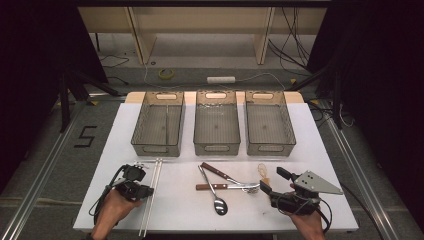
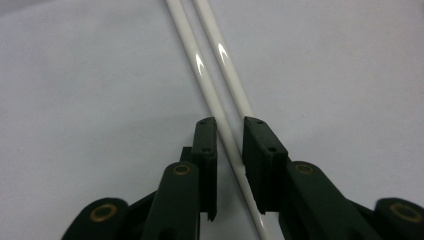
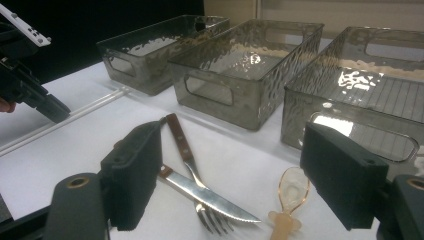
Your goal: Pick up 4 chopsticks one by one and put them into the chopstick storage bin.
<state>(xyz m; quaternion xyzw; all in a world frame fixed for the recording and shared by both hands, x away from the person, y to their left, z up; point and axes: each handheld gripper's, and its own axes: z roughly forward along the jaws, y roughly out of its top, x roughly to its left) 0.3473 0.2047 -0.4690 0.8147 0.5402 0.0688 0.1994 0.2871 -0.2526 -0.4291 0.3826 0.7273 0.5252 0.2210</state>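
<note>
Your left gripper is down on the table at the pair of white chopsticks; in the left gripper view its jaws stand narrow, with one chopstick running between the pads and nothing pinched yet; the other chopstick passes just outside the right-hand jaw. Risk one: close now and you lift a single stick, the second stays on the table or gets knocked sideways. Risk two: the sticks are thin, glossy and round, so a grip this near one end may let the stick pivot or slip out on the lift.

Your right gripper hangs wide open, holding nothing, near the fork, knife and small amber spoon; fork and knife lie crossed and touching, so grabbing one likely drags the other. The metal spoon lies just beside them, also easy to nudge. The three clear bins sit at the far edge, well apart from both grippers; a long stick could snag a bin wall going in.
</note>
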